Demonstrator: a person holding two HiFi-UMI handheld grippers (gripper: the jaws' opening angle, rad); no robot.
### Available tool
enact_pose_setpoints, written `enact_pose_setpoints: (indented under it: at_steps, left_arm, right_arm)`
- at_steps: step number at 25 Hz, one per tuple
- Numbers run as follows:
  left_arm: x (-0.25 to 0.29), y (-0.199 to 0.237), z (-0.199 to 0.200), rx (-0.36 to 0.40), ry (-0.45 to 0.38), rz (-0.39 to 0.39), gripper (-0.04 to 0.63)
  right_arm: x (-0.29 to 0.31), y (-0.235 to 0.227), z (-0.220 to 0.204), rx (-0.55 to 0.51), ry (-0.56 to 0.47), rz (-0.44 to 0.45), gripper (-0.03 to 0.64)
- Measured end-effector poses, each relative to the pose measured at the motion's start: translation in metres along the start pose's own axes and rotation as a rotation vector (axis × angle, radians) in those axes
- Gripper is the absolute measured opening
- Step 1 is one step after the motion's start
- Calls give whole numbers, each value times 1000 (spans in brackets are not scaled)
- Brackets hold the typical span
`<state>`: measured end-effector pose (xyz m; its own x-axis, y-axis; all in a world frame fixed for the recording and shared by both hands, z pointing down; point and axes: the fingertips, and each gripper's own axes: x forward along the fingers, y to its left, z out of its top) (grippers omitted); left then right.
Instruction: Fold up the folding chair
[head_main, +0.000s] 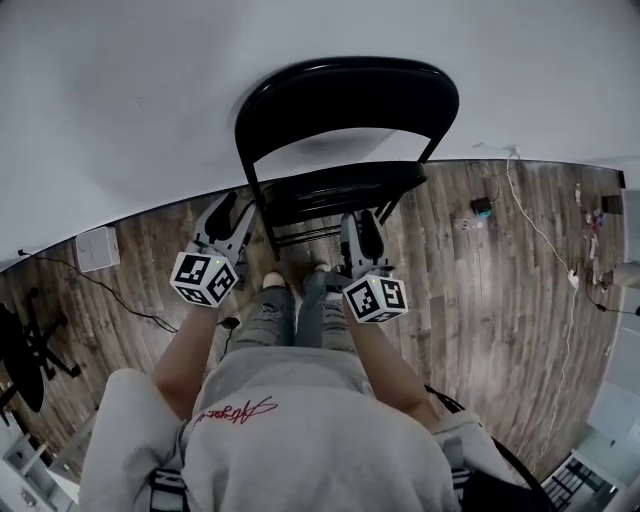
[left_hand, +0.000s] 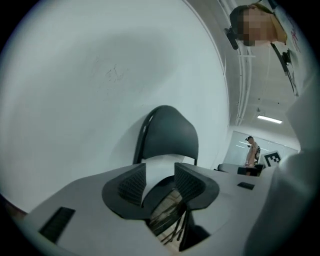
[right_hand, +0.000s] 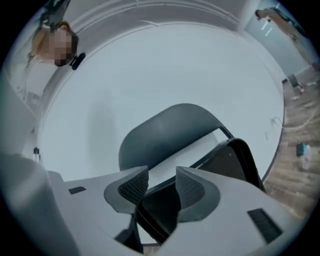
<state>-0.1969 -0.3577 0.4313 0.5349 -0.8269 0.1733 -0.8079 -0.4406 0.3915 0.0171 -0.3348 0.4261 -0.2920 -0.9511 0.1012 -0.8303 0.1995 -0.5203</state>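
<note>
The black folding chair (head_main: 345, 100) stands against the white wall (head_main: 130, 90). Left gripper (head_main: 228, 215) and right gripper (head_main: 362, 232) sit near its seat front, all 4 jaws apart and empty, likely positioned to grip the seat.

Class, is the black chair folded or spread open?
Folded, or nearly: the seat stands tipped up beneath the backrest, not level.

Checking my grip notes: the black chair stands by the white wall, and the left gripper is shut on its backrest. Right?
No. The left gripper is open, holding nothing: the left gripper view shows its jaws apart, with the backrest beyond them. The chair does stand by the white wall.
</note>
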Motion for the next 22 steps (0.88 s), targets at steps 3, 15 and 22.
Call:
enact_pose_setpoints:
  at_steps: [3,15,22]
  left_arm:
    - [-22,-48,16,17,-48,-17,132]
    - [-115,-216,-19,86,-117,77,18]
    - [-159,-292,-25,132,-144,52,18]
  right_arm:
    - [-21,36,14,-89,5,119,85]
    - [-172,95,50,-279,19,499,20]
    - [-251,102,79,-379,5,523,21]
